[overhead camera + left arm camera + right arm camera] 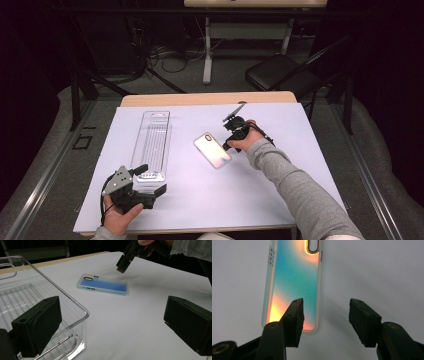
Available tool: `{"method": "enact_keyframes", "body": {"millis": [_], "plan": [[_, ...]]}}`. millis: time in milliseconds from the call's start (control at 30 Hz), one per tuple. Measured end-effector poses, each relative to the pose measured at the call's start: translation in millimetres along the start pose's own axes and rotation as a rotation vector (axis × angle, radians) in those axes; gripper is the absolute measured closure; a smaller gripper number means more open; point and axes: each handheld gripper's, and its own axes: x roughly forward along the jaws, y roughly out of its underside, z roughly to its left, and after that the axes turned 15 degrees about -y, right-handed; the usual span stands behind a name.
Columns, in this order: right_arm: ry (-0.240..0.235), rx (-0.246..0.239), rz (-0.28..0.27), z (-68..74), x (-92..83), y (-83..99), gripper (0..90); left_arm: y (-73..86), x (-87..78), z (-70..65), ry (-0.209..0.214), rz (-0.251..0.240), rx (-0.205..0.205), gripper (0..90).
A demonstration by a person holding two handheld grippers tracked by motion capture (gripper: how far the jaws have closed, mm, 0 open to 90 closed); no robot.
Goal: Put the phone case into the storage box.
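The phone case [212, 150] is my landmark: a slim rounded rectangle lying flat near the middle of the desk [250, 200], which is covered by a smooth pale lavender sheet. Its back has an iridescent sheen, teal fading to orange in the right tool's view and blue in the left tool's view, with a frosted translucent rim and an oblong camera cutout at one end.

My right tool [229, 145] hangs just beside the case's right edge, tipped down toward it. Its matte black jaws stand well apart and hold nothing; in its own view [325, 320] one jaw overlaps the case's lower corner and the other is over bare sheet.

Left of the case lies a long clear plastic tray [152, 142], hard and glossy, with a ribbed floor and rounded corners.

My left tool [150, 181] sits below and left of the case, at the tray's near end, jaws spread wide and empty; one blocky jaw overlaps the tray's corner in its own view [112, 322].
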Motion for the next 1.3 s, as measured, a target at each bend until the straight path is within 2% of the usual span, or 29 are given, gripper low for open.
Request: {"method": "enact_keyframes", "body": {"millis": [67, 100, 133, 167, 233, 267, 300, 367, 433, 533, 567, 600, 633, 767, 800, 867, 1033, 1067, 1300], "plan": [[0.003, 0.021, 0.024, 0.5, 0.1, -2.4, 46.5, 0.1, 0.0, 0.2, 0.000, 0.001, -0.003, 1.4], [0.021, -0.002, 0.045, -0.3, 0.0, -4.5, 46.3, 0.2, -0.1, 0.3, 0.000, 0.000, -0.004, 1.4], [0.021, -0.002, 0.045, -0.3, 0.0, -4.5, 46.3, 0.2, -0.1, 0.3, 0.000, 0.000, -0.004, 1.4], [0.025, 0.033, 0.053, 1.8, 0.0, -6.1, 46.6, 0.1, -0.2, 0.3, 0.000, 0.000, -0.004, 1.4], [0.023, 0.035, 0.047, 1.7, 0.8, -6.3, 47.6, 0.0, -0.4, 0.4, 0.001, 0.001, -0.002, 1.4], [0.020, 0.008, 0.049, -0.6, 1.6, -7.0, 48.1, 0.1, -0.3, 0.3, 0.001, 0.000, -0.001, 1.4], [0.021, 0.022, 0.055, 0.1, 1.8, -7.6, 48.8, 0.0, -0.3, 0.3, 0.002, 0.001, -0.001, 1.4], [0.029, 0.007, 0.067, -0.5, 4.8, -7.8, 52.4, 0.0, -0.2, 0.1, 0.002, 0.000, 0.000, 1.4], [0.031, 0.025, 0.086, 0.4, 5.6, -8.4, 54.2, 0.0, 0.1, -0.1, 0.002, 0.000, 0.000, 1.4], [0.027, 0.020, 0.096, 0.0, 8.2, -8.7, 57.9, 0.1, 0.2, -0.7, -0.006, 0.000, -0.001, 1.4], [0.027, 0.020, 0.096, 0.0, 8.2, -8.7, 57.9, 0.1, 0.2, -0.7, -0.006, 0.000, -0.001, 1.4], [0.029, 0.046, 0.095, 1.3, 9.0, -8.4, 58.5, 0.1, 0.2, -0.7, -0.006, 0.000, -0.001, 1.4], [0.022, 0.020, 0.104, -1.6, 10.5, -8.5, 60.1, 0.1, 0.2, 0.0, 0.002, 0.000, 0.000, 1.4], [0.020, 0.019, 0.109, -1.6, 12.2, -8.4, 62.6, 0.2, 0.2, 0.0, 0.002, 0.000, -0.002, 1.4], [0.018, 0.034, 0.109, -0.2, 13.0, -8.0, 63.1, 0.2, 0.2, 0.1, 0.002, 0.000, -0.001, 1.4], [0.016, 0.016, 0.114, -0.3, 14.4, -8.0, 64.2, 0.1, 0.2, -0.1, 0.003, 0.000, 0.000, 1.4], [0.002, 0.032, 0.120, 2.1, 20.2, -6.2, 66.5, 0.2, 0.1, -0.7, -0.006, -0.001, -0.001, 1.4], [0.002, 0.023, 0.123, 1.6, 20.5, -6.0, 67.0, 0.2, 0.2, -0.7, -0.007, 0.000, -0.001, 1.4], [-0.007, 0.047, 0.131, 2.8, 23.7, -4.6, 71.2, 0.2, 0.4, -0.1, 0.002, 0.001, -0.001, 1.4]]}}
